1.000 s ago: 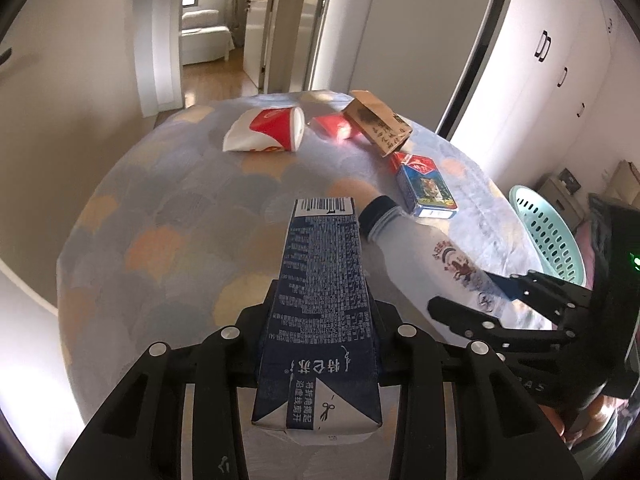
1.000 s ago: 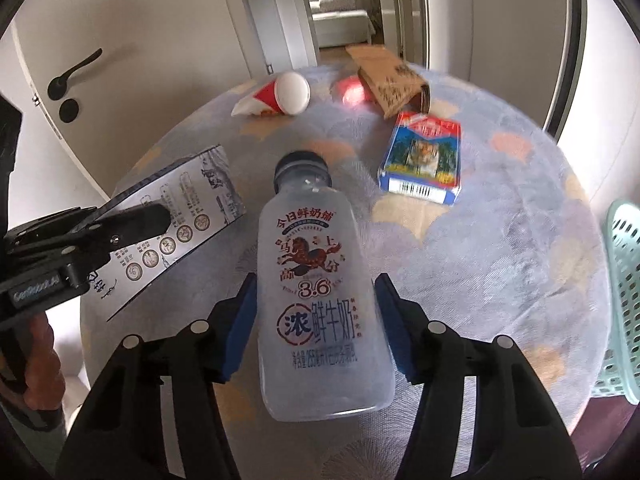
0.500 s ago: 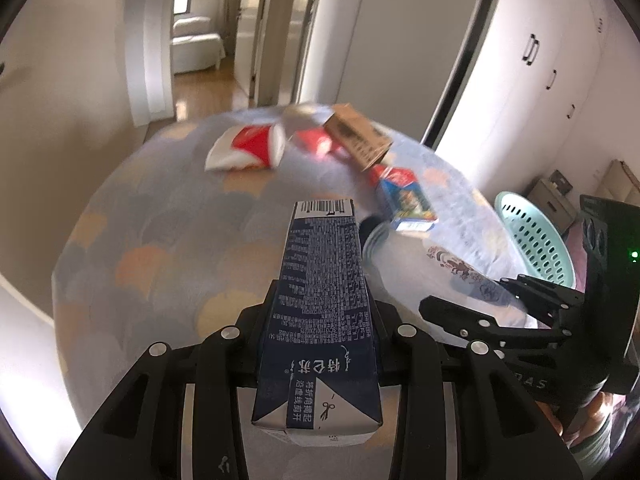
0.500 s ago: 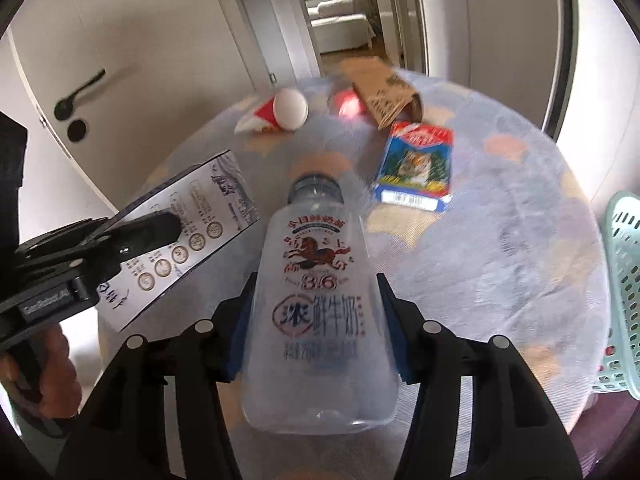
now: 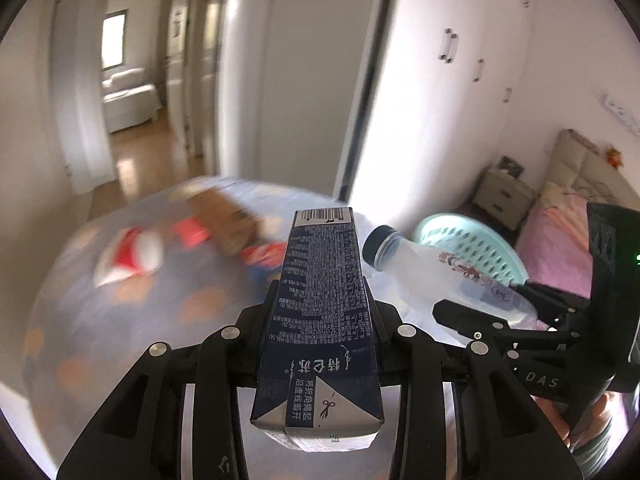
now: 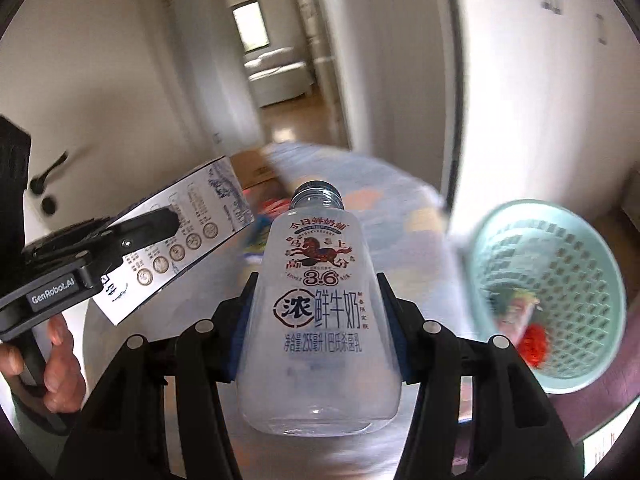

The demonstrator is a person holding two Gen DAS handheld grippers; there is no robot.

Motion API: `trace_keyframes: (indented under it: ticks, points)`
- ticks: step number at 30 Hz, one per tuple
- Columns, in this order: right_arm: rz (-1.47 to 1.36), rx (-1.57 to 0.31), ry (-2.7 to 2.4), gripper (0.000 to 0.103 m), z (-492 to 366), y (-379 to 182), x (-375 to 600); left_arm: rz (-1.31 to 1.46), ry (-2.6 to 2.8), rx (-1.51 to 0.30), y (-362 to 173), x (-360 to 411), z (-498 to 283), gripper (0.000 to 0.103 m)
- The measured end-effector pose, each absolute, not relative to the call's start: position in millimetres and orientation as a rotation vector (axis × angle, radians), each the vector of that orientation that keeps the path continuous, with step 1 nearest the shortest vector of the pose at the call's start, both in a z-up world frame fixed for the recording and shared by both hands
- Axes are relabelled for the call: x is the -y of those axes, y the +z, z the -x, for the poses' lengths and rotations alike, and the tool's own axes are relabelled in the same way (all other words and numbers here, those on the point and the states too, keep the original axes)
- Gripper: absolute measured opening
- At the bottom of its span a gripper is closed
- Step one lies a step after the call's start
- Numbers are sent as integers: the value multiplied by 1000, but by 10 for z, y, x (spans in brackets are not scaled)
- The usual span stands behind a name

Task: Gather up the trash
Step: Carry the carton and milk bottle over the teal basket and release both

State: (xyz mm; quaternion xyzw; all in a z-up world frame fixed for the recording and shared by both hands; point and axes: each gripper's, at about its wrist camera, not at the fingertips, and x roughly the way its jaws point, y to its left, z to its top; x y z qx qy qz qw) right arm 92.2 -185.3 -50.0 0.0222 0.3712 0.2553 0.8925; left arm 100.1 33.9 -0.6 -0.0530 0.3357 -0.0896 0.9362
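My left gripper [image 5: 320,320] is shut on a dark blue milk carton [image 5: 320,320], held above the round table [image 5: 100,320]. My right gripper [image 6: 318,304] is shut on a clear plastic milk bottle [image 6: 318,312] with a dark cap. The bottle also shows in the left wrist view [image 5: 440,276], and the carton in the right wrist view [image 6: 180,240]. A mint green basket [image 6: 560,280] stands beside the table on the right, with some trash inside; it also shows in the left wrist view [image 5: 472,244]. A red and white cup [image 5: 132,256], a brown box [image 5: 224,216] and a red piece [image 5: 192,232] lie blurred on the table.
White wardrobe doors [image 5: 460,80] rise behind the table. A bed with pink bedding [image 5: 560,232] and a nightstand [image 5: 504,196] are at the right. An open doorway [image 5: 132,92] leads to another room. A white door with a black handle [image 6: 52,176] is at the left.
Both grippers have lifted and swung right with the carton and the bottle. The basket has come into fuller view and the table now sits lower and to the left.
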Motion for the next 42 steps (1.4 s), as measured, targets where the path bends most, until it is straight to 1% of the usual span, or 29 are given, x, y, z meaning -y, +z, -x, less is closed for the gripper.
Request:
trace_keyframes:
  ticks: [10, 15, 24, 31, 33, 35, 37, 39, 42]
  points:
    - [-140, -740, 232, 52, -1292, -480, 2977, 141, -416, -701, -19, 695, -1773, 34]
    - [-174, -757, 94, 52, -1501, -615, 3418, 131, -487, -753, -208, 1163, -2115, 34]
    - [-274, -835, -12, 52, -1734, -941, 3849, 137, -515, -886, -739, 1564, -2526, 34]
    - [-313, -873, -48, 52, -1859, -1101, 3914, 138, -504, -918, -861, 1737, -2678, 35]
    - [-321, -881, -54, 52, -1859, -1110, 3859, 143, -491, -900, -841, 1745, -2647, 42]
    - [-322, -895, -58, 53, -1944, -1171, 3907, 143, -494, -888, -811, 1719, -2607, 54]
    - [-337, -899, -54, 53, -1927, -1180, 3868, 150, -500, -881, -779, 1681, -2569, 57]
    - [-351, -904, -54, 58, -1929, -1204, 3869, 139, -506, -868, -737, 1660, -2524, 57]
    - [-352, -905, -60, 59, -1887, -1221, 3860, 118, -503, -838, -671, 1564, -2388, 57]
